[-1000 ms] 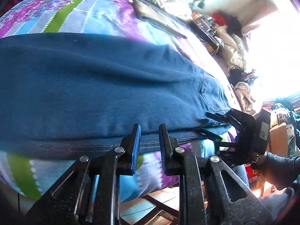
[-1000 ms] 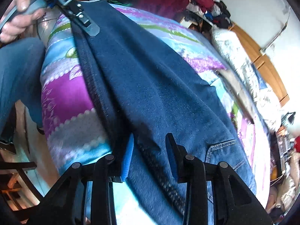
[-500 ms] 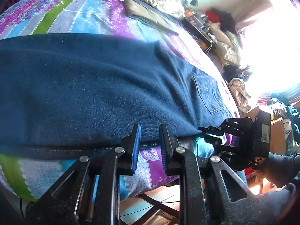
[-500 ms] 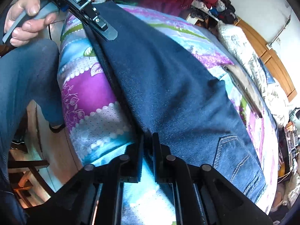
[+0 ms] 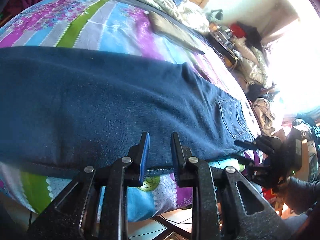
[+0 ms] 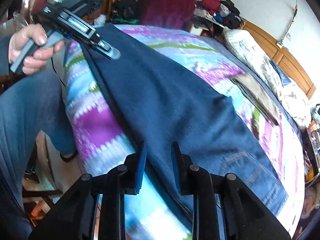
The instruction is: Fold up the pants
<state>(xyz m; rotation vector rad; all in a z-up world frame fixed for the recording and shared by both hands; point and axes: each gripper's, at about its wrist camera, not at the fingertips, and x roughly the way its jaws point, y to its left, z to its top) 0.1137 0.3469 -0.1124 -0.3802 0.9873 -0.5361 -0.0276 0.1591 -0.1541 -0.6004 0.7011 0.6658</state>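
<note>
Two handheld grippers hover over dark blue pants [image 5: 104, 104] near the bed's edge: the left gripper [image 5: 159, 150] and the right gripper [image 6: 159, 160] each have their fingers parted, holding nothing. Those pants lie flat along a floral striped bedspread [image 5: 84, 26], back pocket showing. Beyond them, a folded brown garment [image 5: 174, 32] rests near rumpled pillows [image 5: 160, 2].

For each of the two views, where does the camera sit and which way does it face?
Left wrist: on the left hand-held gripper, open, facing across the jeans on the bed; the right hand-held gripper shows at right.
Right wrist: on the right hand-held gripper, open, looking along the jeans; a hand holds the left one.
Shared: jeans, bed, brown folded garment.
</note>
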